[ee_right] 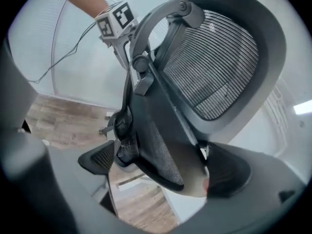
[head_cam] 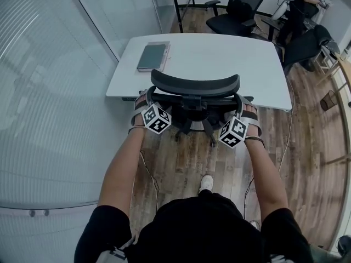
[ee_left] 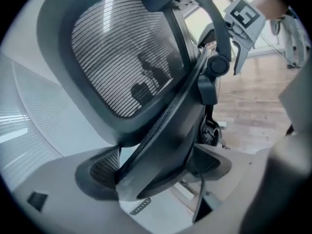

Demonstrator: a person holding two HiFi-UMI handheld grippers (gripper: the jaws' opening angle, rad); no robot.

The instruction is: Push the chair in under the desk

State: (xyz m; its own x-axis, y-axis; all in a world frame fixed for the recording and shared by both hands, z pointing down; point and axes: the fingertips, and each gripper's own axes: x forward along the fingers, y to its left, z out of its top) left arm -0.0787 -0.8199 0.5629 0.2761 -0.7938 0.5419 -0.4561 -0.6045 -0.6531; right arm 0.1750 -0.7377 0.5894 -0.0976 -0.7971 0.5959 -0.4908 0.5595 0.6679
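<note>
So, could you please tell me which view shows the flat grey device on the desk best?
The head view: the grey device lies flat near the far left corner of the white desk. Both gripper views are filled by the mesh chair back and show no device.

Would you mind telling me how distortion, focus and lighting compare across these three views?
Head view: even daylight, sharp, the desk bright white. Left gripper view: heavy fisheye, dark corners, left gripper blurred up close, chair mesh crisp. Right gripper view: same fisheye, right gripper equally soft.
</note>
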